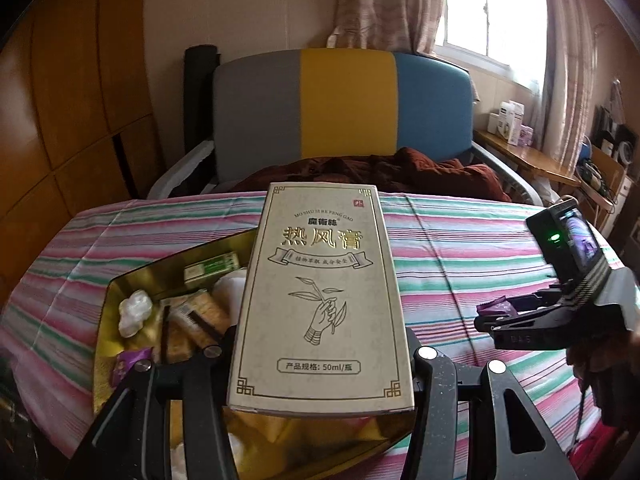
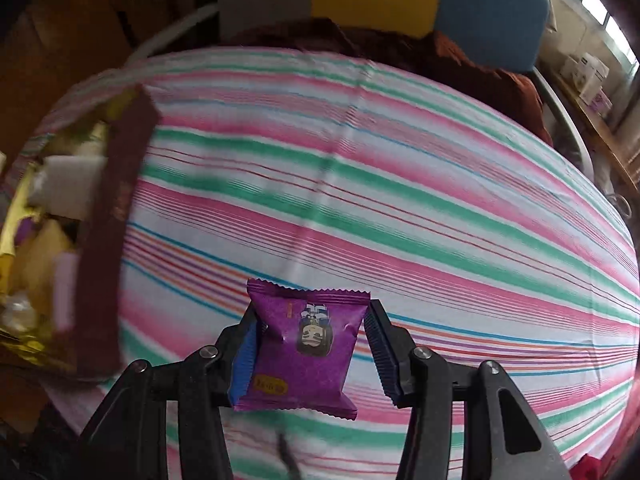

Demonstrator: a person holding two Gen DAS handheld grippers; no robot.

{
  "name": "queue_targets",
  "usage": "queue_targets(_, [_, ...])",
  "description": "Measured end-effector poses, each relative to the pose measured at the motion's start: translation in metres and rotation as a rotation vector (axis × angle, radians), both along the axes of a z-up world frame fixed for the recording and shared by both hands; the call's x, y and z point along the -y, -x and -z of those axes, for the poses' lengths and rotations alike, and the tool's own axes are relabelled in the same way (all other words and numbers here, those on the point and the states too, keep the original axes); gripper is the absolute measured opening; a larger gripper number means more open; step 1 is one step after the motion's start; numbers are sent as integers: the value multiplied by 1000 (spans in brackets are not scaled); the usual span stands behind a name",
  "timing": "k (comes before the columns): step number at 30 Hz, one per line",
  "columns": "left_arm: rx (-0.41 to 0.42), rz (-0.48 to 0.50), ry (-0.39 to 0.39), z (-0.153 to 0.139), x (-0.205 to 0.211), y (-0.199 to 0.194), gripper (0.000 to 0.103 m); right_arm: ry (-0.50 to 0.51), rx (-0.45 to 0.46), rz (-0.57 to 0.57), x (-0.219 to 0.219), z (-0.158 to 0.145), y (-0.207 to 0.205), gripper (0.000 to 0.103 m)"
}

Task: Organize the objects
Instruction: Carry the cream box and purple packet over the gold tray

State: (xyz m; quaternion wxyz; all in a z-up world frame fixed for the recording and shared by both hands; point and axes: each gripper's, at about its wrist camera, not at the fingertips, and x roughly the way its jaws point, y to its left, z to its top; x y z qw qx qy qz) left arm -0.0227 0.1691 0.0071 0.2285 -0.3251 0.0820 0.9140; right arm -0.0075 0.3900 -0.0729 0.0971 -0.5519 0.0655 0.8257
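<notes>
Gripping a tall cream carton [image 1: 320, 300], the left tongs [image 1: 320, 364] have it clamped by its long sides near the bottom, and it hangs just above the open gold-lined box [image 1: 120, 292] on the bed [image 1: 460, 248]. That carton is flat-faced paperboard with gilt lettering and a line drawing of a hand holding a sprig; it looks light and stiff but hollow, so I'd judge a hard squeeze would dent the walls. Holding it low by the narrow edges, as now, seems the sensible place.

Over on the other side, the right tongs [image 2: 308, 350] are closed on a purple snack packet [image 2: 306, 346], blue ribbed pads pressing its left and right flanks above the striped sheet. It's glossy foil film with zigzag crimped ends and a puffy middle, creased where the pads bite. Soft, slippery and nearly weightless by the look of it; whatever is inside could crumble, so a gentle pinch across the body is my call.

The maroon-sided box, seen blurred at the left of the right view, already carries small cartons, white wrapped lumps and another purple packet. Stripes of pink, green and white run across the smooth cotton.
</notes>
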Motion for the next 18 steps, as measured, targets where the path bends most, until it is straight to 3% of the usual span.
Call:
queue_targets(12, [31, -93, -17, 11, 47, 9, 52, 72, -223, -99, 88, -58, 14, 51])
queue_targets(18, [67, -171, -49, 16, 81, 22, 52, 99, -256, -175, 119, -62, 34, 51])
